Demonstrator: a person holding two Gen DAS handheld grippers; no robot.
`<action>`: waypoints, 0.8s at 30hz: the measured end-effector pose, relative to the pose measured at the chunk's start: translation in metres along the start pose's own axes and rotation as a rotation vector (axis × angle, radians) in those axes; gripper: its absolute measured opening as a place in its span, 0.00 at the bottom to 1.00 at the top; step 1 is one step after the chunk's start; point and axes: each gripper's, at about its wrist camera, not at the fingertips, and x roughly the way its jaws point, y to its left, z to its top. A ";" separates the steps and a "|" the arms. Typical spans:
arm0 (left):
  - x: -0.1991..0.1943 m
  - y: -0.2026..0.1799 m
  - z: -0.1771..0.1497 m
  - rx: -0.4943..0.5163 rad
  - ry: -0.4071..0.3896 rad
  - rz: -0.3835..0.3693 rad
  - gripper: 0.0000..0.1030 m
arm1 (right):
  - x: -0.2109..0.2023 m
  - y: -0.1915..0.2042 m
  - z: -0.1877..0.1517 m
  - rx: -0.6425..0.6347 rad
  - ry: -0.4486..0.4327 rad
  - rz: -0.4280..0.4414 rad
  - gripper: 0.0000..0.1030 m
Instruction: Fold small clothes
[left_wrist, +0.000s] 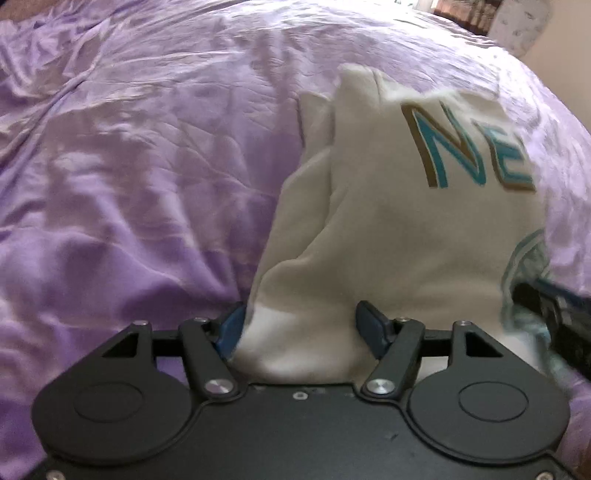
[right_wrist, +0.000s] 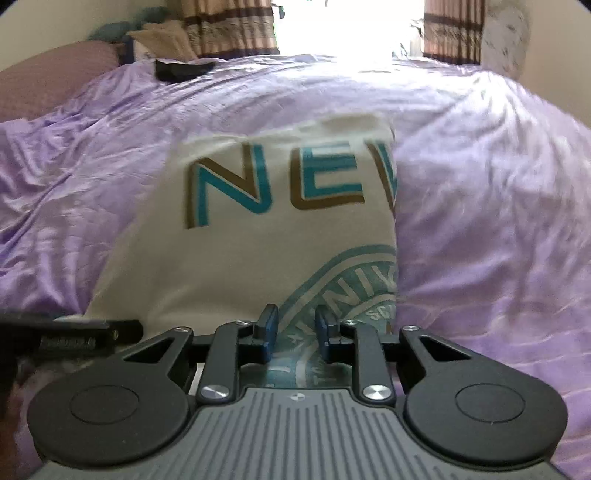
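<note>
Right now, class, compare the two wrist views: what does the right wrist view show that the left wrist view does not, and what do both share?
Only the right wrist view shows the black item lying far off on the bedspread, the pillows beyond it and the bright window. Only the left wrist view shows the shirt's bunched white fold filling the left tool. Both share the white shirt with teal lettering and the purple bedspread.

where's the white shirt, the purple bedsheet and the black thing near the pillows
white shirt (right_wrist: 236, 254): right wrist view, plain cloth below the letter N
purple bedsheet (right_wrist: 480, 192): right wrist view, bare wrinkled area
black thing (right_wrist: 181, 69): right wrist view, its middle
</note>
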 end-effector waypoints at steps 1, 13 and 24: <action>-0.016 0.001 0.007 -0.013 -0.036 -0.005 0.63 | -0.009 0.000 0.003 0.008 0.001 -0.003 0.26; -0.023 -0.032 -0.007 0.185 0.011 0.003 0.65 | -0.029 -0.019 -0.013 0.130 0.082 0.118 0.25; -0.038 -0.033 0.082 0.123 -0.187 -0.129 0.68 | -0.014 -0.022 0.032 0.096 -0.041 0.091 0.24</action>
